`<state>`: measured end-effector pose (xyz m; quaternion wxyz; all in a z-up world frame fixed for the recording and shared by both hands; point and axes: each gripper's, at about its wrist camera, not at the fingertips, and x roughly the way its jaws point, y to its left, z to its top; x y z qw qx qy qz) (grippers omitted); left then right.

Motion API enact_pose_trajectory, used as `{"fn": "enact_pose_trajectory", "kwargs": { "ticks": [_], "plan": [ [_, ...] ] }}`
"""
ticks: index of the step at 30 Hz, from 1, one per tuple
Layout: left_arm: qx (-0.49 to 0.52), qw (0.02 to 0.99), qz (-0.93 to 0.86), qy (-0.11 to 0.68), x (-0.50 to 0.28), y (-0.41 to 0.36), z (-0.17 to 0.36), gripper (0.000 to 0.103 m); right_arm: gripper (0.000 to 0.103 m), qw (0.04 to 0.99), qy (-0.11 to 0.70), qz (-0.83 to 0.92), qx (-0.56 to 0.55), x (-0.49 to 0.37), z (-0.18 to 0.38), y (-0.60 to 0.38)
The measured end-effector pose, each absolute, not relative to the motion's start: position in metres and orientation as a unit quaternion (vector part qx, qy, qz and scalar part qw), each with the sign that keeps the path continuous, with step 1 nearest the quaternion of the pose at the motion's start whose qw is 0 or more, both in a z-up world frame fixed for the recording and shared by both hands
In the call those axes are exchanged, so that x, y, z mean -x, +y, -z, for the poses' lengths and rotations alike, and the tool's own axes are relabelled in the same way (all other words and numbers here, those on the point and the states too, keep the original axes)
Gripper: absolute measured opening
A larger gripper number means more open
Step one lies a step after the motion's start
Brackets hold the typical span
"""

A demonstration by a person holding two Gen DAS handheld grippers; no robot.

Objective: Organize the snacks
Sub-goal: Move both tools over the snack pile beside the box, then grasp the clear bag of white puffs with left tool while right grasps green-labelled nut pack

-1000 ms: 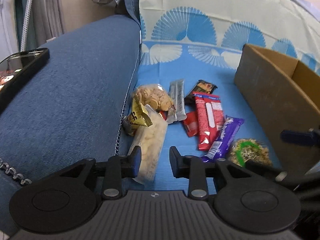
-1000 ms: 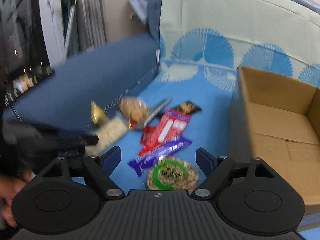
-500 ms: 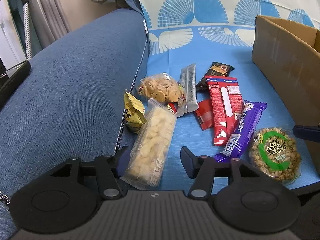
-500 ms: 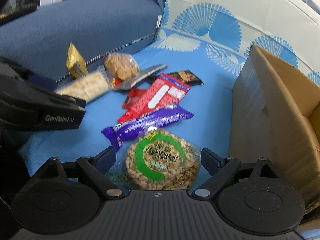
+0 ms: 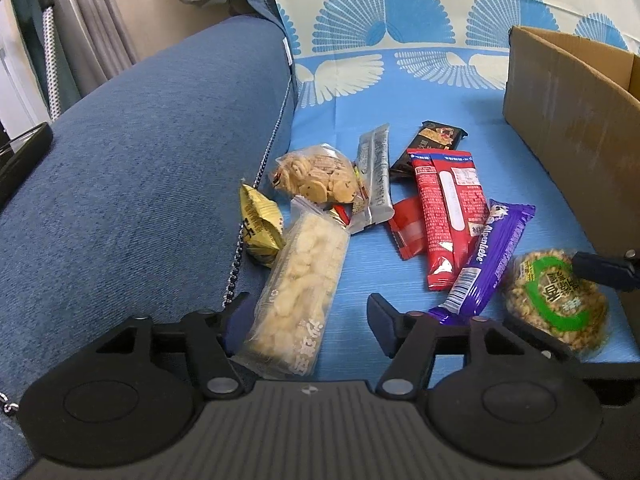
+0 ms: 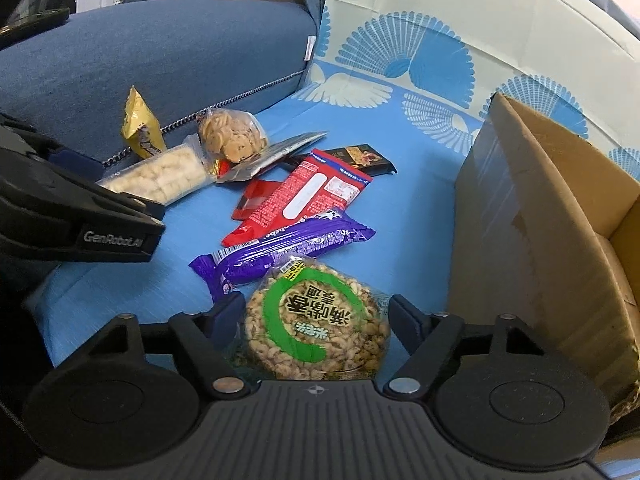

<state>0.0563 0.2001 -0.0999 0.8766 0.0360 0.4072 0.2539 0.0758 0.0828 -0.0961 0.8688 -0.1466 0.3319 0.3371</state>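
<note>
Several snacks lie on a blue cloth on a sofa seat. My left gripper [image 5: 308,312] is open, its jaws on either side of the near end of a clear pack of pale puffed snacks [image 5: 300,284]. My right gripper [image 6: 316,316] is open, its jaws on either side of a round green-labelled peanut pack [image 6: 316,320], also in the left wrist view [image 5: 560,300]. A purple bar [image 6: 280,248], a red pack [image 6: 304,196], a dark bar [image 6: 360,158], a silver bar [image 5: 374,172], a cookie bag [image 5: 316,174] and a yellow packet [image 5: 258,224] lie between.
An open cardboard box [image 6: 548,216] stands on the seat at the right, close to my right gripper. The blue sofa armrest [image 5: 132,184] rises on the left, with a dark phone [image 5: 24,152] on it. The patterned backrest [image 5: 400,12] is behind.
Both grippers moved forward and down toward the snacks. The left jaws opened wider around the puffed snack pack. The right jaws closed in around the peanut pack.
</note>
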Motion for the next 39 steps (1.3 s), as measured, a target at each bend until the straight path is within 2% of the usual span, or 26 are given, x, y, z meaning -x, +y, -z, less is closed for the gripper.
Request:
{"fn": "enact_pose_trajectory", "kwargs": {
  "ticks": [1, 2, 5, 7, 9, 13, 15, 17, 19, 20, 25, 26, 27, 28, 34, 35, 37, 38, 39],
  "plan": [
    [-0.038, 0.876, -0.253, 0.409, -0.058, 0.199, 0.101, 0.074, 0.062, 0.867, 0.329, -0.345, 0.148, -0.075, 0.096, 0.083],
    [-0.041, 0.875, -0.253, 0.411, -0.06, 0.198, 0.103, 0.076, 0.056, 0.868, 0.319, -0.347, 0.158, -0.071, 0.095, 0.084],
    [-0.051, 0.871, -0.255, 0.416, -0.065, 0.196, 0.108, 0.081, 0.056, 0.866, 0.309, -0.352, 0.177, -0.066, 0.096, 0.087],
    [-0.055, 0.868, -0.26, 0.419, -0.068, 0.197, 0.11, 0.082, 0.062, 0.867, 0.306, -0.347, 0.183, -0.065, 0.095, 0.087],
    [-0.062, 0.863, -0.266, 0.425, -0.072, 0.196, 0.113, 0.082, 0.08, 0.875, 0.296, -0.334, 0.188, -0.064, 0.093, 0.087],
    [-0.074, 0.854, -0.277, 0.435, -0.079, 0.196, 0.119, 0.081, 0.081, 0.876, 0.289, -0.321, 0.215, -0.063, 0.098, 0.089],
    [-0.076, 0.851, -0.282, 0.436, -0.081, 0.197, 0.121, 0.078, 0.074, 0.867, 0.306, -0.323, 0.225, -0.065, 0.105, 0.091],
    [-0.069, 0.85, -0.288, 0.436, -0.082, 0.2, 0.121, 0.067, 0.06, 0.869, 0.296, -0.325, 0.229, -0.062, 0.106, 0.092],
    [-0.048, 0.847, -0.298, 0.438, -0.081, 0.209, 0.121, 0.047, 0.052, 0.867, 0.282, -0.334, 0.238, -0.058, 0.104, 0.093],
    [-0.032, 0.848, -0.299, 0.437, -0.079, 0.214, 0.12, 0.046, 0.047, 0.867, 0.275, -0.339, 0.239, -0.057, 0.103, 0.093],
    [0.015, 0.866, -0.278, 0.415, -0.068, 0.222, 0.11, 0.041, 0.046, 0.863, 0.253, -0.355, 0.256, -0.045, 0.104, 0.092],
    [0.026, 0.871, -0.273, 0.408, -0.065, 0.224, 0.107, 0.041, 0.039, 0.862, 0.25, -0.359, 0.257, -0.042, 0.104, 0.092],
    [0.038, 0.876, -0.266, 0.401, -0.062, 0.225, 0.105, 0.04, 0.027, 0.862, 0.241, -0.364, 0.257, -0.039, 0.102, 0.091],
    [0.054, 0.881, -0.256, 0.395, -0.058, 0.227, 0.102, 0.04, 0.0, 0.861, 0.23, -0.371, 0.261, -0.034, 0.099, 0.091],
    [0.144, 0.887, -0.167, 0.406, -0.043, 0.24, 0.096, 0.04, 0.0, 0.835, 0.236, -0.434, 0.242, -0.012, 0.088, 0.09],
    [0.157, 0.884, -0.154, 0.412, -0.041, 0.24, 0.096, 0.04, 0.0, 0.834, 0.238, -0.438, 0.235, -0.009, 0.086, 0.089],
    [0.175, 0.883, -0.145, 0.41, -0.033, 0.239, 0.094, 0.04, 0.019, 0.847, 0.236, -0.422, 0.221, -0.007, 0.08, 0.086],
    [0.181, 0.885, -0.14, 0.406, -0.029, 0.238, 0.092, 0.04, 0.052, 0.857, 0.238, -0.404, 0.212, -0.009, 0.077, 0.085],
    [0.184, 0.886, -0.137, 0.404, -0.028, 0.237, 0.091, 0.04, 0.076, 0.867, 0.242, -0.386, 0.201, -0.013, 0.076, 0.083]
  ]
}}
